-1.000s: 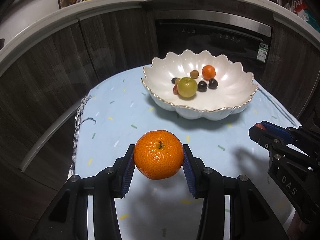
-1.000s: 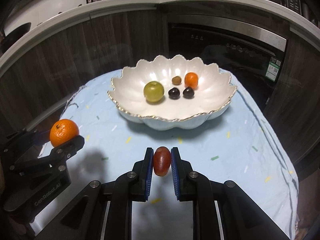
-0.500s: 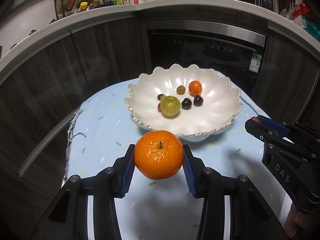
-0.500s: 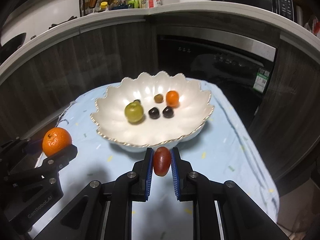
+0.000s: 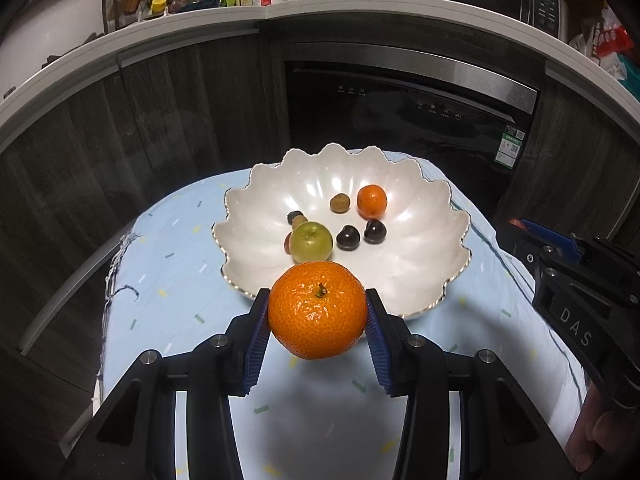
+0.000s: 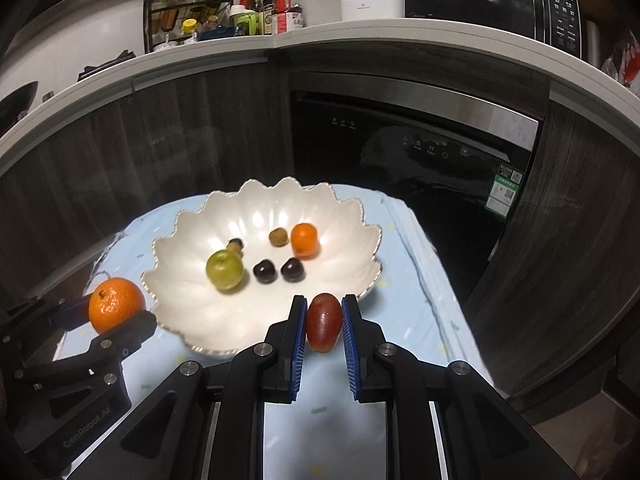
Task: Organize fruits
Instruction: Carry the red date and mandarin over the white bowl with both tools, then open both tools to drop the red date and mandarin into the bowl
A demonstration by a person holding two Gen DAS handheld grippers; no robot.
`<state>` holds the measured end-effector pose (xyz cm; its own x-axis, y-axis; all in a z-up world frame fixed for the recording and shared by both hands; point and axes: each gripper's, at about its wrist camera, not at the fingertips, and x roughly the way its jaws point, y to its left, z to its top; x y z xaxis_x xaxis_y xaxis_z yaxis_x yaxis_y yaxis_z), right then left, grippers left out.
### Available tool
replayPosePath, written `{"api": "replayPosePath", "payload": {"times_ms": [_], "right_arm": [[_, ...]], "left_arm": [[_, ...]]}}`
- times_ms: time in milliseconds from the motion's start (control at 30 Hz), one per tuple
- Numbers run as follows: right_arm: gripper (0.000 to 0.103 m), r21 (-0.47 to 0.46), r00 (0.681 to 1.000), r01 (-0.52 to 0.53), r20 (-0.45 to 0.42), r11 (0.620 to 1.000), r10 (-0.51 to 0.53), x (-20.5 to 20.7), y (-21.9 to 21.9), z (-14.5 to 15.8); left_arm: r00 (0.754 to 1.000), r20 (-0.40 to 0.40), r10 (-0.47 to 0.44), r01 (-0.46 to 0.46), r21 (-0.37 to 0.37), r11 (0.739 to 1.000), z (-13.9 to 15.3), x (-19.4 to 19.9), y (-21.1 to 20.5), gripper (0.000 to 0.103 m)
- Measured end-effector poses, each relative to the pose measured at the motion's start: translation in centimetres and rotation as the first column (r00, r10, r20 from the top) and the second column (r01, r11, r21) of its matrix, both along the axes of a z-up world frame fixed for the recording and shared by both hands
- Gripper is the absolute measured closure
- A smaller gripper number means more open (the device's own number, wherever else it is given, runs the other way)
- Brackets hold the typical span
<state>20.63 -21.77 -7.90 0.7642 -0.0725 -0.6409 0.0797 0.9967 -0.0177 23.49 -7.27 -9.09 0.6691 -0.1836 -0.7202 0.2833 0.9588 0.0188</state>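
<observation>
Grippers both loaded, held above the near rim of the bowl (image 5: 448, 208).
Left gripper (image 5: 317, 334) clamps the mandarin (image 5: 318, 310); right gripper (image 6: 323, 330) is pinched tight on a red grape (image 6: 323, 322). Green fruit (image 6: 225, 269) is motion-blurred and hides small pieces behind it. Past them: light blue cloth (image 5: 168, 280) on the table, dark cabinets, dishwasher (image 6: 420, 152), a counter with bottles.
</observation>
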Motion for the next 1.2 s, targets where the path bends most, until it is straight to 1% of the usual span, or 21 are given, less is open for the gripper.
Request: {"api": "replayPosePath", "payload": {"times_ms": [167,400,867,1000,1100,1133,1167,1200], "right_arm": [[0.084,0.002,1.000,0.000,-0.001,1.000,0.000,1.1,-0.8,0.1],[0.084,0.009,1.000,-0.025,-0.018,1.000,0.025,2.8,-1.1,-0.4],[0.084,0.048,0.989,-0.103,-0.101,0.994,0.107,6.8,-0.9,-2.7],[0.084,0.066,0.986,-0.120,-0.111,0.991,0.127,7.6,-0.9,-3.1],[0.083,0.071,0.985,-0.127,-0.108,0.989,0.134,7.9,-0.9,-3.2],[0.083,0.070,0.985,-0.129,-0.108,0.989,0.136,7.9,-0.9,-3.2],[0.082,0.068,0.984,-0.132,-0.107,0.989,0.139,8.0,-0.9,-3.2],[0.074,0.065,0.984,-0.135,-0.106,0.989,0.142,8.1,-0.8,-3.1]], "left_arm": [[1.000,-0.012,0.010,-0.010,-0.001,1.000,0.0,1.1,-0.4,0.059],[0.999,-0.033,0.010,-0.010,0.007,1.000,-0.7,2.7,-1.0,0.059],[0.997,-0.077,0.013,-0.012,0.020,1.000,-2.2,5.5,-1.6,0.058],[0.995,-0.098,0.015,-0.013,0.022,1.000,-2.6,6.0,-1.7,0.058],[0.991,-0.131,0.016,-0.015,0.011,1.000,-2.9,6.5,-1.6,0.057],[0.990,-0.136,0.020,-0.018,0.014,1.000,-3.0,6.5,-1.6,0.055],[0.991,-0.128,0.026,-0.024,0.018,1.000,-3.0,6.5,-1.6,0.044],[0.993,-0.114,0.035,-0.033,0.020,0.999,-2.8,6.4,-1.5,0.039]]}}
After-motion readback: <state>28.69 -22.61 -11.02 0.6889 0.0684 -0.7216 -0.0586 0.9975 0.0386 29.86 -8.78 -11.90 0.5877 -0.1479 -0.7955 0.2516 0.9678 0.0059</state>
